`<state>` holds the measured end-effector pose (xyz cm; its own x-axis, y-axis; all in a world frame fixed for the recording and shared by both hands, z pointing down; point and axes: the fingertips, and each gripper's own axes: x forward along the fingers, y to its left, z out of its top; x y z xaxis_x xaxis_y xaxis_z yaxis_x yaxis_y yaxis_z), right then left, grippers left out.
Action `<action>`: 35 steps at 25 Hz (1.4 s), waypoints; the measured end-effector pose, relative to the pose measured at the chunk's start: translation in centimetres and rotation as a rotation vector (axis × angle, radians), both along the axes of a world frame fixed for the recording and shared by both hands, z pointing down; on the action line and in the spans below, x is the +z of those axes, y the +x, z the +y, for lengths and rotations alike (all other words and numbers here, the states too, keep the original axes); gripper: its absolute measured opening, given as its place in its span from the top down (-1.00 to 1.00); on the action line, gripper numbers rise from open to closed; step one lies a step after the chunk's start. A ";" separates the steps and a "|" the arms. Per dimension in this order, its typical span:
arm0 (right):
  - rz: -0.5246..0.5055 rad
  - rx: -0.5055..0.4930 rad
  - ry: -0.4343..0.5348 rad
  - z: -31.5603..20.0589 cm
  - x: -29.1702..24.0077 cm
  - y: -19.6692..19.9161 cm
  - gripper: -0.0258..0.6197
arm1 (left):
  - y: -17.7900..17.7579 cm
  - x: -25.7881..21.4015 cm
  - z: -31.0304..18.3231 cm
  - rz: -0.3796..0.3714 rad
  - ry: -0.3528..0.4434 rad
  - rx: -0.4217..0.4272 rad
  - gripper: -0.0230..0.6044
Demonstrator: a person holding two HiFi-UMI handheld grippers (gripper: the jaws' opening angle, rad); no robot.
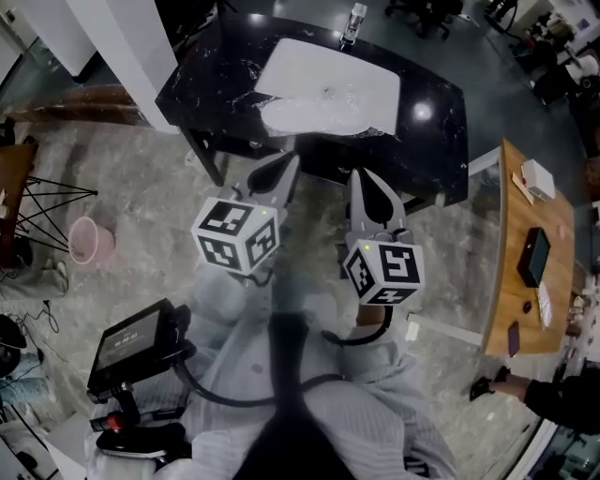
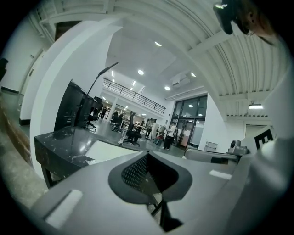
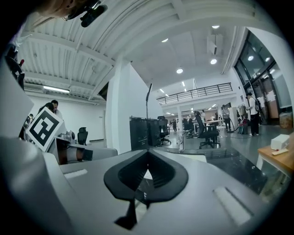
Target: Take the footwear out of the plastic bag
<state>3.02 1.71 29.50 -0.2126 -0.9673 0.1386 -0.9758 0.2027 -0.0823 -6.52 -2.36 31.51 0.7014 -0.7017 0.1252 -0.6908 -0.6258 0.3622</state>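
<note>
A clear plastic bag (image 1: 314, 114) lies crumpled on a white sheet (image 1: 328, 84) on the black marble table (image 1: 431, 141); what is inside it I cannot make out. My left gripper (image 1: 286, 169) and right gripper (image 1: 364, 183) are held side by side in front of the table's near edge, short of the bag, both shut with nothing between the jaws. In the left gripper view the left gripper (image 2: 147, 155) has its tips meeting, with the table (image 2: 64, 142) beyond. The right gripper (image 3: 148, 153) is likewise closed and empty.
A small bottle (image 1: 354, 21) stands at the table's far edge. A wooden desk (image 1: 525, 272) with a phone and small items is at the right. A pink bin (image 1: 91, 241) stands on the floor at the left. A person's hand (image 1: 492, 386) shows at the lower right.
</note>
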 end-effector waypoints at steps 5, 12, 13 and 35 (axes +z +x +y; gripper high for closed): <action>-0.026 -0.039 -0.052 -8.6 2.8 4.0 0.88 | 3.3 2.8 -7.8 -0.017 -0.057 -0.023 0.92; -0.019 -0.138 -0.097 -18.3 3.3 8.8 0.88 | 6.9 3.1 -16.4 -0.034 -0.084 -0.073 0.93; -0.021 -0.162 -0.122 -19.5 3.8 9.7 0.88 | 7.2 3.4 -17.3 -0.031 -0.098 -0.081 0.93; -0.446 -0.676 -0.990 -26.2 20.6 17.9 0.67 | -5.5 17.0 -19.9 0.133 -0.664 -0.039 0.48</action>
<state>20.92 -24.53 50.10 -0.8333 -0.1739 0.5247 -0.5521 0.3105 -0.7738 -11.98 -22.26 48.55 0.7160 -0.5313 0.4528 -0.6315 -0.2166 0.7445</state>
